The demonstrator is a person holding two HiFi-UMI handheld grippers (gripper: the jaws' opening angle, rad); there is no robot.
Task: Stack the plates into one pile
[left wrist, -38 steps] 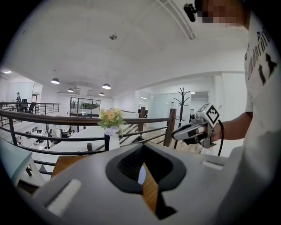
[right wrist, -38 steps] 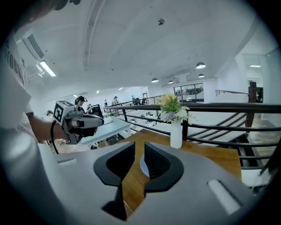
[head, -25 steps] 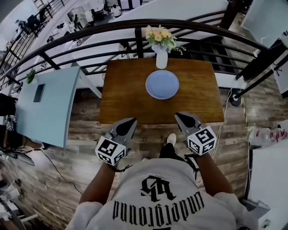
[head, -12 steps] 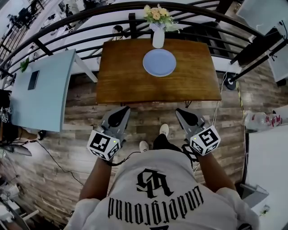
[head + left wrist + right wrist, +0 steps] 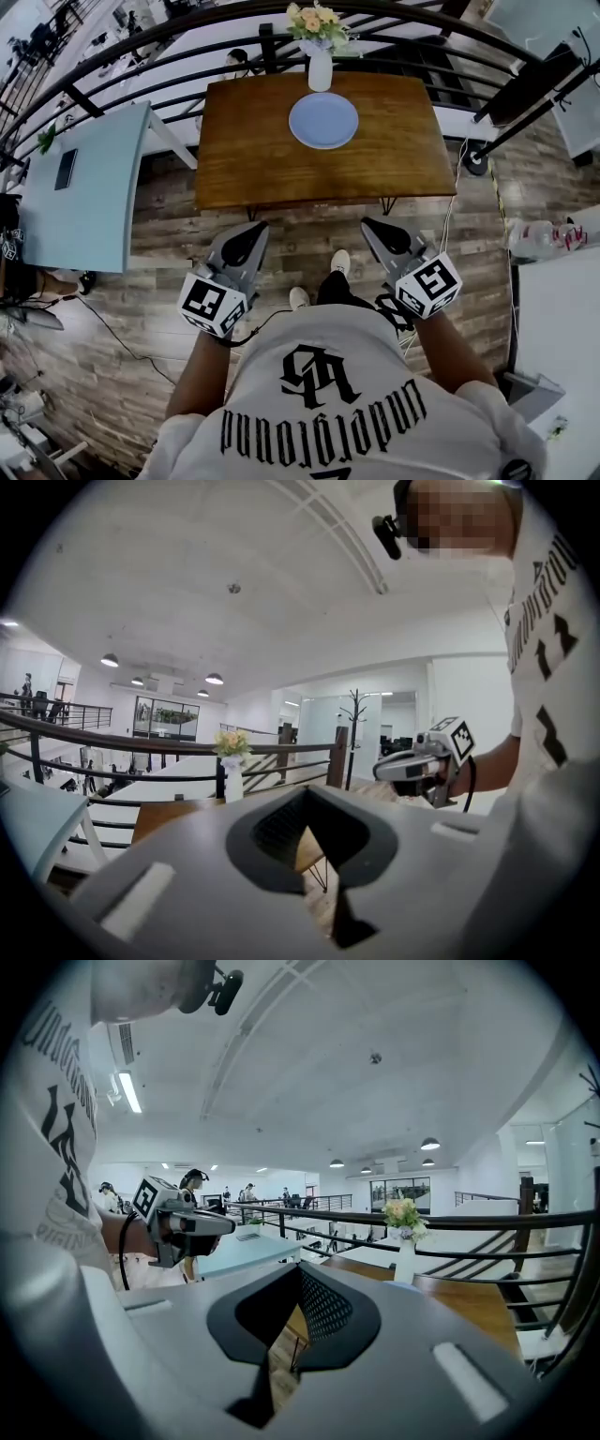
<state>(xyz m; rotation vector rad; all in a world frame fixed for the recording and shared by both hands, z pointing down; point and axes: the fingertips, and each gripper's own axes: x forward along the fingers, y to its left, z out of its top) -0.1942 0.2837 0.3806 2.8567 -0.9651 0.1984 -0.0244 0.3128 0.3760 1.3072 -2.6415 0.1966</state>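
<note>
Pale blue round plates point(image 5: 323, 120) lie in what looks like one pile on the brown wooden table point(image 5: 244, 159), well ahead of all fingertips. The left gripper point(image 5: 246, 242) and right gripper point(image 5: 382, 236) hang empty, fingers pressed together, probably because nothing needs carrying.
</note>
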